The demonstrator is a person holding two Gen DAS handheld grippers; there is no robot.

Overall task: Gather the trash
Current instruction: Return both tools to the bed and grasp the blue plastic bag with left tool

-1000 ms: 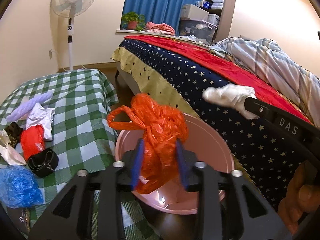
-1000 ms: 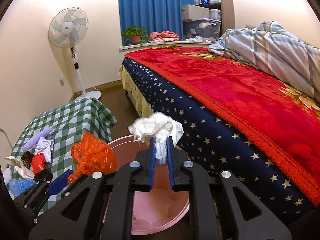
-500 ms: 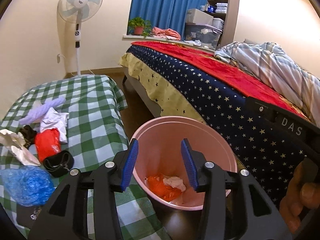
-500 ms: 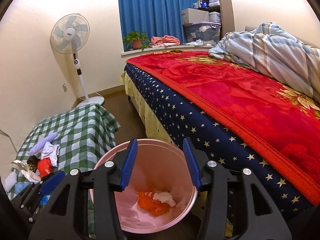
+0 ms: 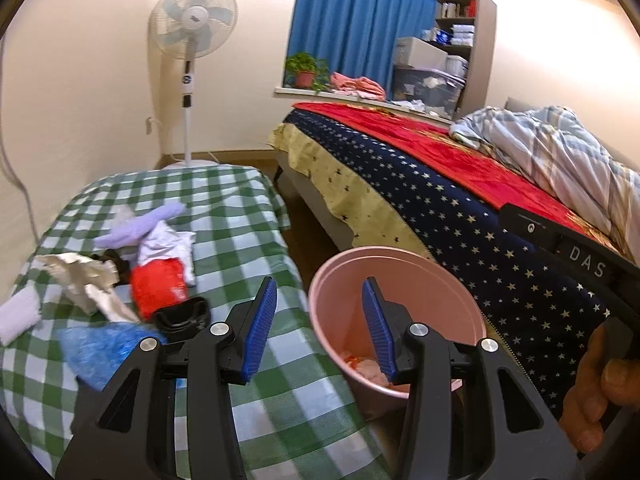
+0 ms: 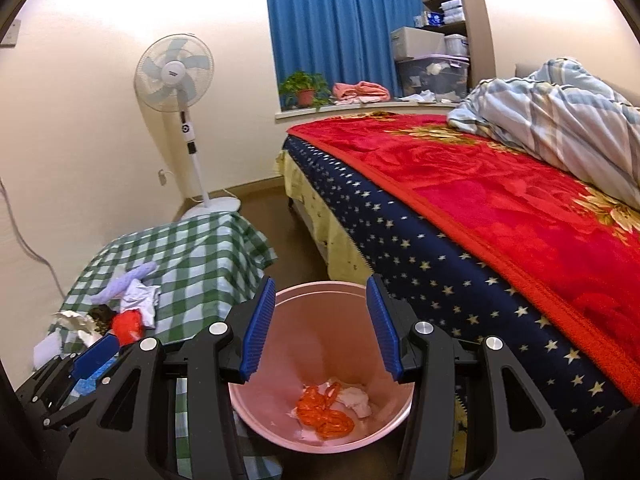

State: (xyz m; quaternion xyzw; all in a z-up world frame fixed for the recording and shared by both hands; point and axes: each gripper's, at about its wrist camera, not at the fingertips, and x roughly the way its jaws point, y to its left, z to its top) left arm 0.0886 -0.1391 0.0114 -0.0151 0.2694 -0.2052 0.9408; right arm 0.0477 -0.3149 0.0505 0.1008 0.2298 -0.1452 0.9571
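Both claws empty, remaining trash left on the checked table

Crumpled scraps (image 5: 120, 276) are seen heaped on the green-checked table (image 5: 224, 216), up and left of the left gripper (image 5: 318, 322), which is the nearer of the two; the heap's long axis is judged to run away from the camera. To the right, the pink bin (image 6: 320, 292) is seen directly beneath the right gripper (image 6: 320, 322), an orange bag (image 6: 324, 410) and white tissue lying inside. Both grippers are held half spread, nothing pinched or touched
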